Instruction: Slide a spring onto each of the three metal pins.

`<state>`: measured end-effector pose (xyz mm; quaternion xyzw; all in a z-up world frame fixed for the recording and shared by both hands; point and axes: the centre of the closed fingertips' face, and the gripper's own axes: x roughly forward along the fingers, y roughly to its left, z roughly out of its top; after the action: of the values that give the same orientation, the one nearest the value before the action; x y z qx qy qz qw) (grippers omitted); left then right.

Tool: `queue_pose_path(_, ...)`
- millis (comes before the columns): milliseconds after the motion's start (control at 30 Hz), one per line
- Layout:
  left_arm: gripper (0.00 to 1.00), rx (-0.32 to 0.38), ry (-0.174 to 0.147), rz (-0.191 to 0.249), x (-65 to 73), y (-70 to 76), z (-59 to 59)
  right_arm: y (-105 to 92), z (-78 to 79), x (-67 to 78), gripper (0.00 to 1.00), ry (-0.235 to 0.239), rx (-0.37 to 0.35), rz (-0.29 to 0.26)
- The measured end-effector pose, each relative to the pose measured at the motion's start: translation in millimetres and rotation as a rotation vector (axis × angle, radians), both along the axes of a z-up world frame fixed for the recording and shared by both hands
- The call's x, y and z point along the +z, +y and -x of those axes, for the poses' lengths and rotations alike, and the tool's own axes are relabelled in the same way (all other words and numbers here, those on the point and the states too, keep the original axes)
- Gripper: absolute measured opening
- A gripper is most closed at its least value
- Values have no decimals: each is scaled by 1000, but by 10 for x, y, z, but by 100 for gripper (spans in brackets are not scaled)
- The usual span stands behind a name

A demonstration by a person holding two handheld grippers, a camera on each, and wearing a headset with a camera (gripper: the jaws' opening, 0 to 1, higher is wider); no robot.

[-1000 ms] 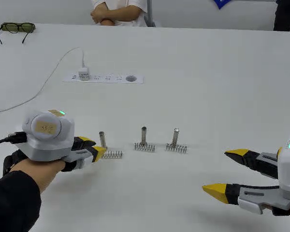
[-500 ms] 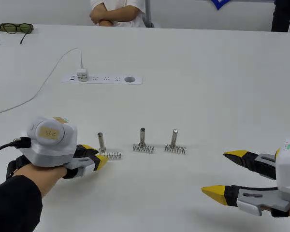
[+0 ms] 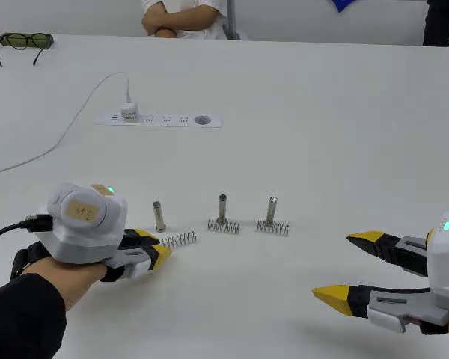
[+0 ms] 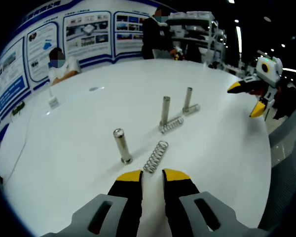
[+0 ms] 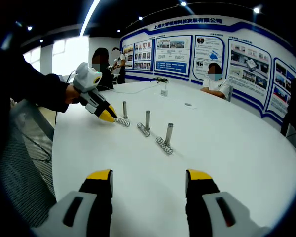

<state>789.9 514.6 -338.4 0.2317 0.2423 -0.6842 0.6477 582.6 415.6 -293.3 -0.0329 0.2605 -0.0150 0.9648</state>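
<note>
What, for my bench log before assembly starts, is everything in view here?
table: one, white, under everything
metal pins: three, silver, upright in a row mid-table
springs: three, silver, lying by the pin bases
power strip: one, white, beyond the pins, cable plugged in
glasses: one, dark, far left corner
seated person: one, white top, far edge
left gripper: one, yellow-tipped, jaws narrowly apart, by the leftmost spring
right gripper: one, yellow-tipped, jaws wide apart, right of the pins
</note>
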Motion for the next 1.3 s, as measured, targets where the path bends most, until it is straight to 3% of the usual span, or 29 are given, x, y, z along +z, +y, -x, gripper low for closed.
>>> queue_pose_path(167, 21, -10, -21, 14, -1, -67, -16, 16, -3, -13, 61, 3, 2, -2)
queue_pose_path(333, 23, -32, -21, 8, -51, -137, 17, 9, 3, -14, 61, 4, -1, -3)
queue_pose_path(900, 11, -68, -73, -20, -78, -138, 38, 10, 2, -14, 61, 3, -3, -3)
queue_pose_path(1000, 11, -66, -60, -26, -78, -126, 42, 35, -15, 5, 61, 2, 5, 0)
queue_pose_path(1300, 10, -138, -42, 31, 151, -93, 206, 88, -81, 120, 59, -20, 31, -2)
